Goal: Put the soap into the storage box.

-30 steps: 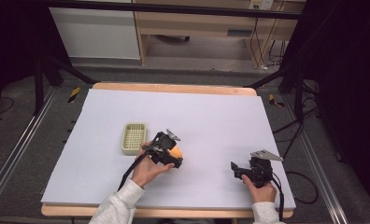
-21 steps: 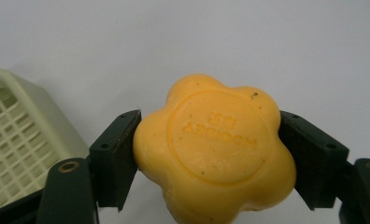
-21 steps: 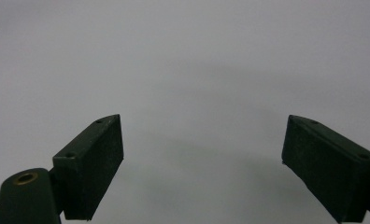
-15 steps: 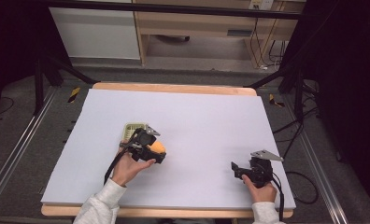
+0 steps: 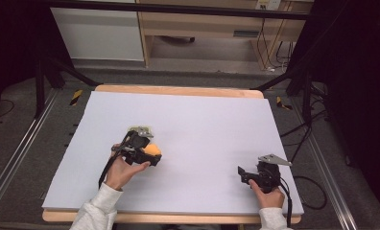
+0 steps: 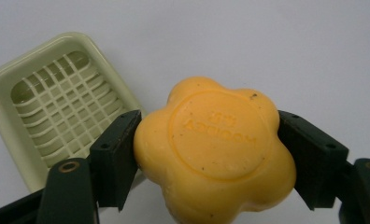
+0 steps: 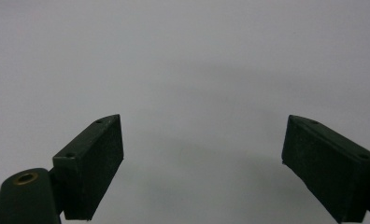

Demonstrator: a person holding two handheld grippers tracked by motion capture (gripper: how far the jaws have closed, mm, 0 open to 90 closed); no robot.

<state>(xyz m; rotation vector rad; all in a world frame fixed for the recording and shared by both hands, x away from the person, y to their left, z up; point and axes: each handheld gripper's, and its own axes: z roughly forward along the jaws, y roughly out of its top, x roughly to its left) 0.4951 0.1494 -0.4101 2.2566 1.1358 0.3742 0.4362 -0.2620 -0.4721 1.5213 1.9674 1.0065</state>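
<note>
left gripper clamps soap, held just beside tray | right gripper jaws spread, empty, over bare table | progress: soap picked up; likely left: set in tray

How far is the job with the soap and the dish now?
Done: the left claw has the orange flower-shaped soap clamped between its jaws. In hand: it holds the soap just beside the pale green soap dish, whose slatted tray has nothing in it. Left, most likely: bring the soap over the dish, set it in and let go. The right claw is open over the bare white table.
</note>
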